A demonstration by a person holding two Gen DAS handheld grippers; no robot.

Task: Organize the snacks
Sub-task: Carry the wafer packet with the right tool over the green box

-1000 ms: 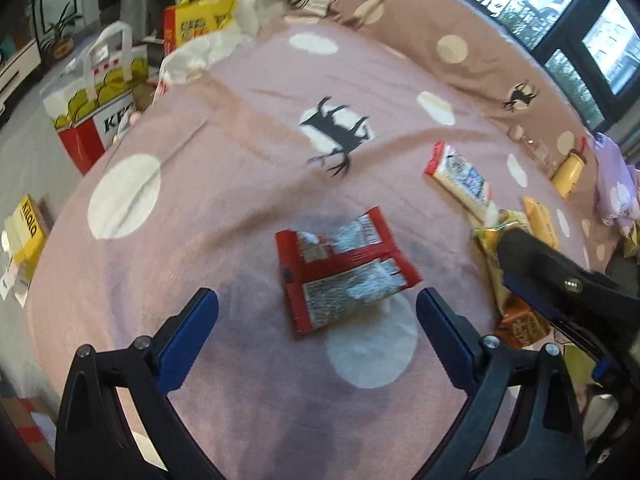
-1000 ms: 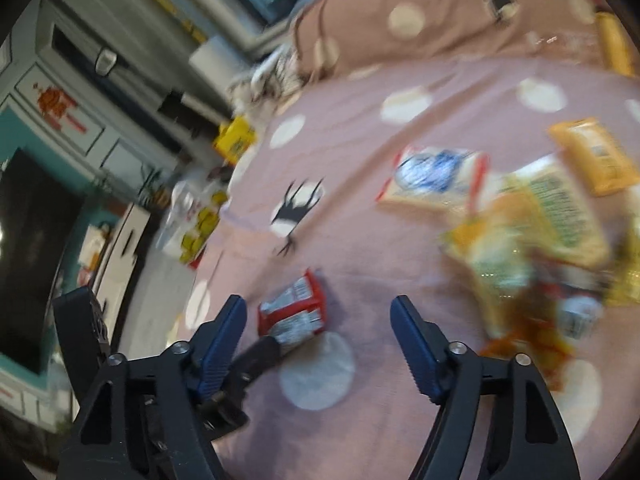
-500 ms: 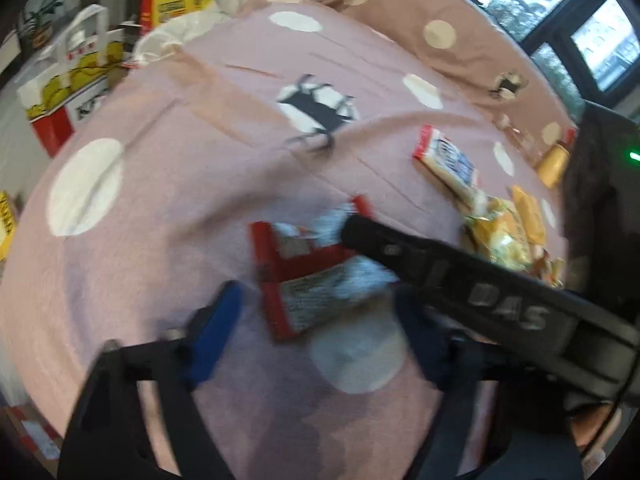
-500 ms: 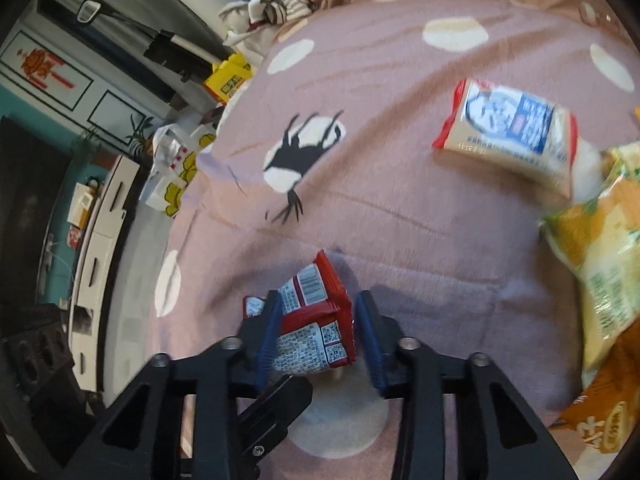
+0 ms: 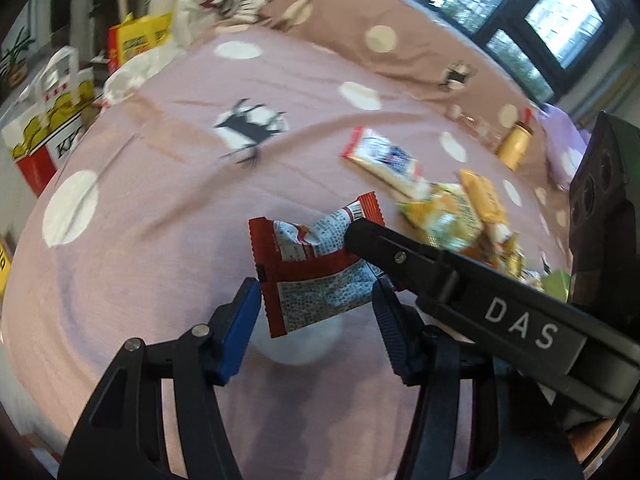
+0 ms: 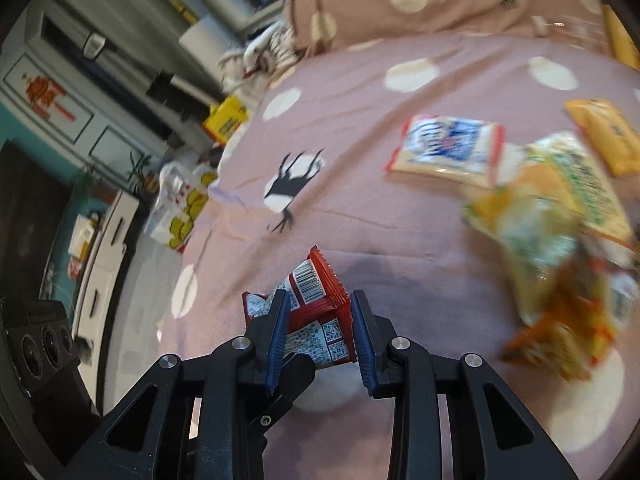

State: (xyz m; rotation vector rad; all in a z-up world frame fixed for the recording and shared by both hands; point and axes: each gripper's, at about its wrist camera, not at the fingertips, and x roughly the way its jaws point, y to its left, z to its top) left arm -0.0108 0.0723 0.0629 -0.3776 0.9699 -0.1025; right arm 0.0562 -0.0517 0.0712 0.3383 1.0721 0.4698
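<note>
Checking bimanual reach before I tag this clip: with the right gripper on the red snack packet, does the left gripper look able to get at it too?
Probably yes. The left gripper is closing with the red snack packet between its fingers; the right gripper, clamped on the packet's far end, leaves the near end free.
</note>
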